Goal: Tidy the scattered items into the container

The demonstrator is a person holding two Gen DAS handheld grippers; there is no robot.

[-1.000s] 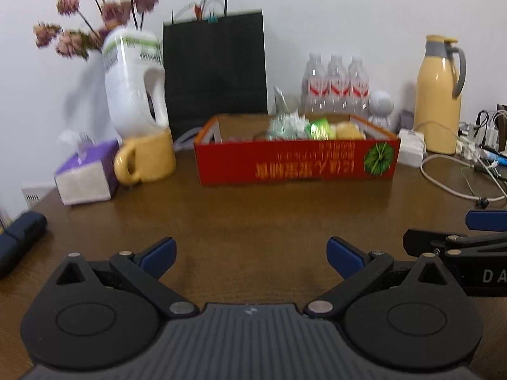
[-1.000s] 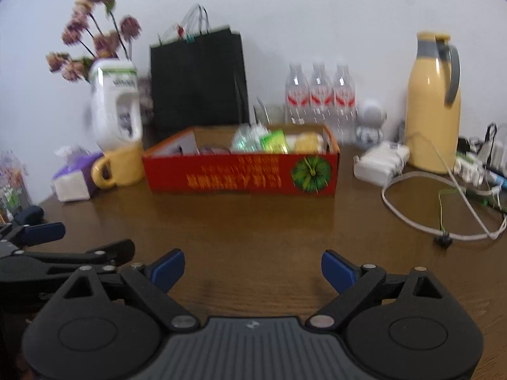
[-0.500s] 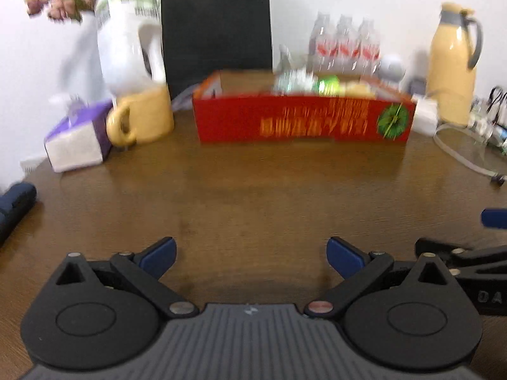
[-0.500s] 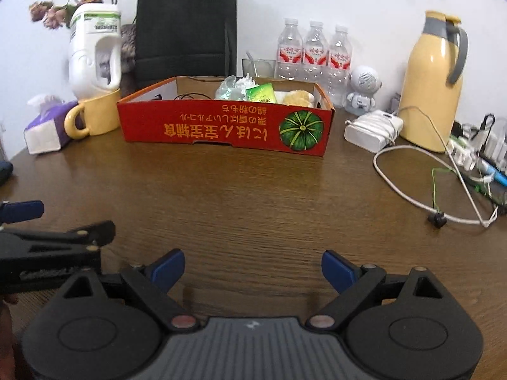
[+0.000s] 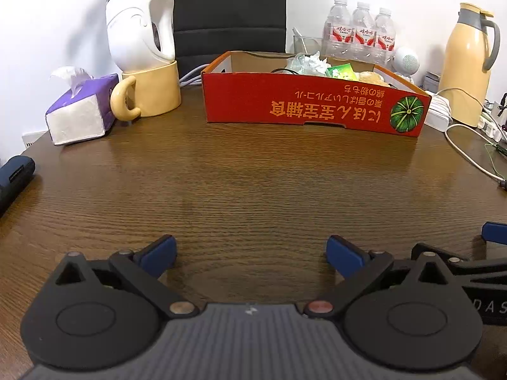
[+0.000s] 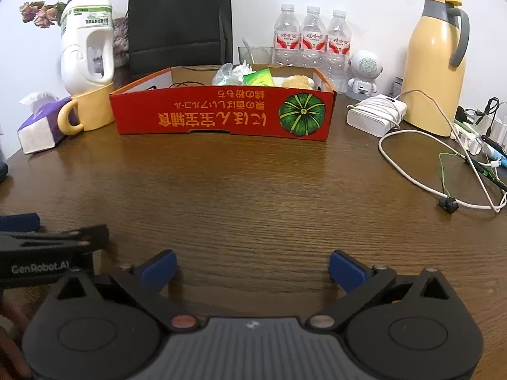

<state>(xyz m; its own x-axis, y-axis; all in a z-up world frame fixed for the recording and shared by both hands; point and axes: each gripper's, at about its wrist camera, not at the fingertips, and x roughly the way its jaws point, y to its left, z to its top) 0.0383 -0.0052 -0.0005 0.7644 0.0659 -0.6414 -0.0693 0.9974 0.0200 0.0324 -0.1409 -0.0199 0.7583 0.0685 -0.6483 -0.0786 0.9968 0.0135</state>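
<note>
A red cardboard box [image 5: 313, 107] with a green pumpkin print stands at the back of the brown table; it also shows in the right wrist view [image 6: 221, 114]. Inside lie crumpled clear wrapping [image 6: 233, 72], a green packet [image 6: 258, 78] and a yellow bun-like item [image 6: 296, 81]. My left gripper [image 5: 252, 255] is open and empty, low over the table's front. My right gripper [image 6: 252, 267] is open and empty beside it. Each gripper shows at the edge of the other's view.
A purple tissue box [image 5: 80, 110], a yellow mug [image 5: 149, 93] with a white jug [image 5: 141, 19], a black bag [image 6: 179, 19], water bottles [image 6: 312, 36], a yellow thermos [image 6: 435, 63], a white charger [image 6: 375, 115] and cables [image 6: 427, 171] ring the box. A dark object [image 5: 14, 174] lies far left.
Both grippers have tilted down and drawn slightly nearer the table, so the box sits lower and larger in view. Both stay open and empty.
</note>
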